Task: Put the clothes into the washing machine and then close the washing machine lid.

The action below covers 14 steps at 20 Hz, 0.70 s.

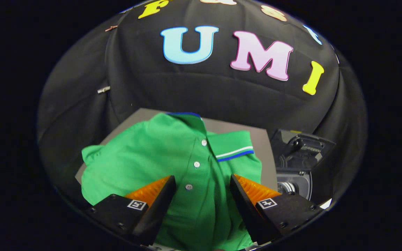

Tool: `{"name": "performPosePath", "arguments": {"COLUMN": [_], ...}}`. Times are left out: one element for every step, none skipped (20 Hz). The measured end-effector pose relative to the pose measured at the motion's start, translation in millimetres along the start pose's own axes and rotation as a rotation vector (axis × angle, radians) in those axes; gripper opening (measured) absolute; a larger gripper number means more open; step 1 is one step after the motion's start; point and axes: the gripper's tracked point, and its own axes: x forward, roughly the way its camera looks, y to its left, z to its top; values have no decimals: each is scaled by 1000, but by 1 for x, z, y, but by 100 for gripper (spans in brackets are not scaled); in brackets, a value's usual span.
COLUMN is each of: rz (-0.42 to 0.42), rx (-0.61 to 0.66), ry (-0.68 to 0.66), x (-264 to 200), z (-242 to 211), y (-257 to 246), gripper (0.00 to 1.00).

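The hand-held gripper [202, 181] hangs with fingers spread wide over the green polo shirt [173, 164], which lies on the grey worktop [262, 153]; the washing machine [297, 164] stands beyond its right finger.

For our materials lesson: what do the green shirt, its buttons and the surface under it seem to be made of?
Green shirt, under the open gripper: soft matte knit fabric, judging by its folds and ribbed striped collar.
Buttons: probably plastic, small, pale, slightly shiny.
Grey surface: flat, matte board or tabletop; material unclear.
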Motion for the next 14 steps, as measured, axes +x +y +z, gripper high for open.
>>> {"name": "performPosePath", "arguments": {"rz": [7,8,16,17,29,48,50,52,70,75,77,78,82,90], "rx": [17,41,52,51,38,29,9,-4,-11,-11,-16,-27,-37,-41], "ry": [14,13,24,32,34,42,32,29,14,17,10,14,13,16], "x": [3,0,0,-3,0,0,1,1,0,1,1,1,1,1], "z": [-4,-2,-4,-5,-3,-4,-1,-1,2,0,1,0,0,0], "y": [0,-2,1,2,4,9,10,11,14,16,15,14,14,15], "gripper": [98,96,97,92,88,87,64,62,49,36,23,23,23,23]}}
